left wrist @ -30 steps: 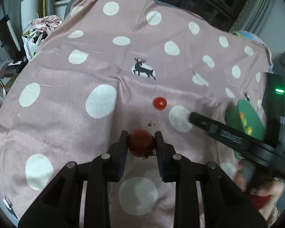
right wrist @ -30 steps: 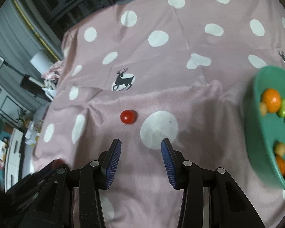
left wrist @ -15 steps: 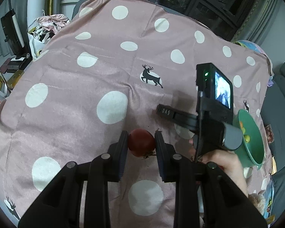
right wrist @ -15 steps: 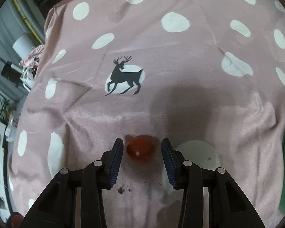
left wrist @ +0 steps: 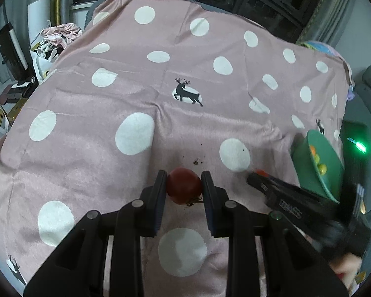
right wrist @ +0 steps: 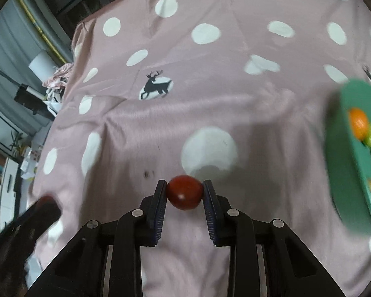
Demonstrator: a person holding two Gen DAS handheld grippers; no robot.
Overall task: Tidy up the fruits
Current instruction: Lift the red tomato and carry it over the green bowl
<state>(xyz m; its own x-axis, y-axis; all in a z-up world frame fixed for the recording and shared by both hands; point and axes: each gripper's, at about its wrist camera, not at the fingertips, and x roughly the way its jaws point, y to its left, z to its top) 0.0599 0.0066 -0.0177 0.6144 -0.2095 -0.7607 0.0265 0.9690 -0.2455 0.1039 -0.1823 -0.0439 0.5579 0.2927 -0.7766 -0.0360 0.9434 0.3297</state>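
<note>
L gripper point(left wrist: 184, 188) sits clamped on a dark-red round tomato point(left wrist: 184, 189) just above the pink polka-dot cloth point(left wrist: 136, 104), R gripper point(right wrist: 184, 193) w/ jaws closing onto a small red cherry tomato point(right wrist: 184, 192), pads touching both sides, green plastic bowl point(right wrist: 346, 148) of orange/green fruits farther right.

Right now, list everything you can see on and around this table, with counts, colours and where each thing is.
dark red fruit: one, dark red, between the left gripper's pads, over the cloth.
small red fruit: one, red, between the right gripper's pads.
green bowl: one, green, at the table's right edge, holding orange and yellow-green fruits; count unclear.
tablecloth: one, pink with white dots and dark deer prints, covering the table.
left gripper: black, shut on the dark red fruit.
right gripper: black, jaws closing on the small red fruit.
</note>
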